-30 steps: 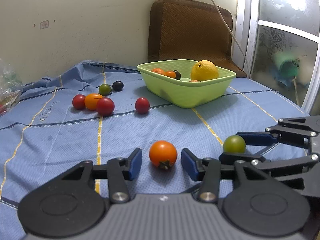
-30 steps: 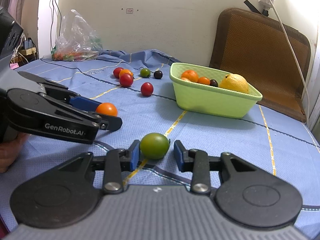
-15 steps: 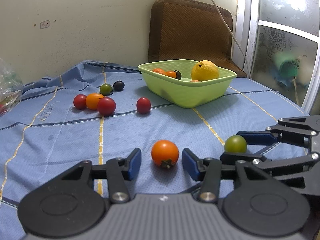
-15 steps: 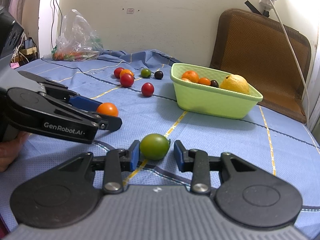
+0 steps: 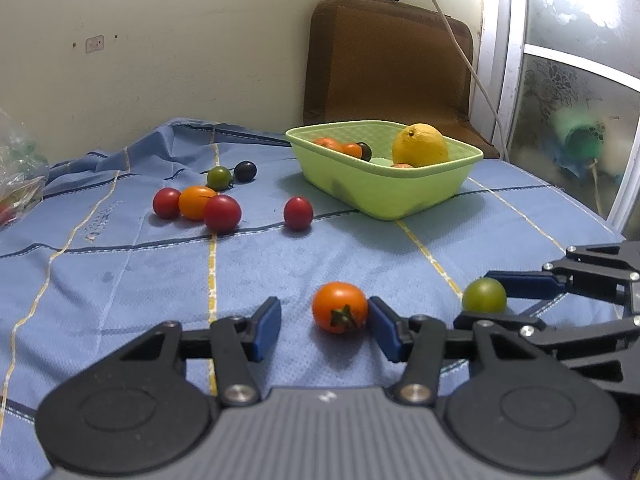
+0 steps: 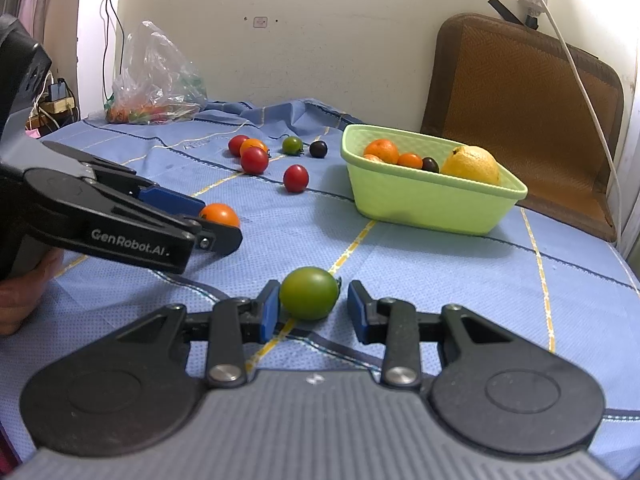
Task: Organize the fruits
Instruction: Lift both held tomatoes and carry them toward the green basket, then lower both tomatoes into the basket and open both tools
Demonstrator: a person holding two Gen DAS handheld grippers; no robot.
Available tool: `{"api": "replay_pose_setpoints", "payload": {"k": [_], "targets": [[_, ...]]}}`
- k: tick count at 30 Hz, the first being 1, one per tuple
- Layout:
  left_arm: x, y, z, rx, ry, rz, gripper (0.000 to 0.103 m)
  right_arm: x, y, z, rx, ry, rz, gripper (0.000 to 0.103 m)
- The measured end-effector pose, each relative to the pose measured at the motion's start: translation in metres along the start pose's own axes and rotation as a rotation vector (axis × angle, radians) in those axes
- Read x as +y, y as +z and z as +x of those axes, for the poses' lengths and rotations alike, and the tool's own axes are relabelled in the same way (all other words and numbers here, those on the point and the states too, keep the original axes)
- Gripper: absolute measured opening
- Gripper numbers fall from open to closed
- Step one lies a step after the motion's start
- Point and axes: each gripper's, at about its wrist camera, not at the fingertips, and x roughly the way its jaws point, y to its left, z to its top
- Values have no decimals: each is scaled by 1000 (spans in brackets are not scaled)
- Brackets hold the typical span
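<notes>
Note a small sideways shift at the left hand-held gripper against one second ago: previously centred on the orange tomato, now offset, with the right-side pad touching or just beside the fruit and the other pad well clear. No narrowing of the gap seen; treat as released, nothing grasped. At the right hand-held gripper, no visible change: released, straddling the green tomato, with the left-side pad touching or nearly touching and the opposite pad just apart. Find both fruits resting on the desk near its near edge, well apart from the green basket toward the far edge, already loaded with a large yellow fruit and a few small ones. Read the step as alignment before closing, not yet a grasp. Re-centre the left gap, or expect the orange tomato to roll toward the free pad on closing. Count six more loose tomatoes toward the far left; judge the task well short of done.
</notes>
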Motion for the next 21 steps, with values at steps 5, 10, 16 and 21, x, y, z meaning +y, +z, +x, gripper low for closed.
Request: {"api": "replay_pose_setpoints", "payload": {"k": [5,10,16,21], "targets": [[3,1,-1,1,-35,-10,30,1,0,0,-1,12,5,38],[5,3,0,5,-52,-28,30,6,0,-2,-9,35,-21,34],[14,25,1,-12,-103,-80,30,-6,7,-3,-75,61,46,33],[17,69,14,-73,-113,-87,30,-28,36,5,-196,-22,57,33]]}}
